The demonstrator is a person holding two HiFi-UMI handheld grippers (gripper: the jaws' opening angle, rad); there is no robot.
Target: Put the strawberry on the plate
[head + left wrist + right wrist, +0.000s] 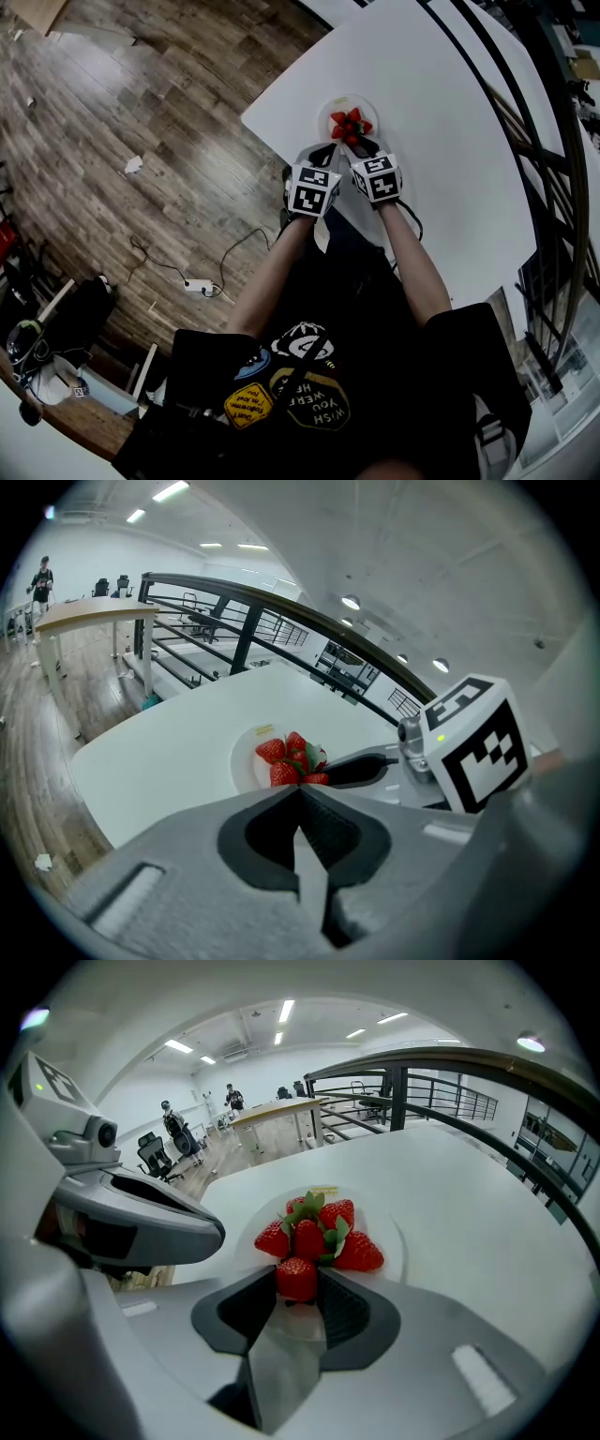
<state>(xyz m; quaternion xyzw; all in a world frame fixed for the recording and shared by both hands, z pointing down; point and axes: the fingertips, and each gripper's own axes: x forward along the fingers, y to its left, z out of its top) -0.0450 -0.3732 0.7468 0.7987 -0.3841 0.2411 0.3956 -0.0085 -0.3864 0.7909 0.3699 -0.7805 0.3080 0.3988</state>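
The right gripper (pixel 298 1286) clamps one strawberry (pixel 296 1277) above the near rim of the plate (pixel 386 1230), beside the piled strawberries (pixel 323 1227), near the counter's (pixel 441 122) edge. The left gripper (pixel 300 797) is closed, empty.

Red strawberries (pixel 323 1232) with green leaves; white plate (pixel 246 759); white table (pixel 441 141). I see my left gripper (pixel 300 794) and right gripper (pixel 298 1283) in grey, with marker cubes (pixel 313 190) in black-and-white squares. Floor (pixel 141 94): brown wood-grain planks.
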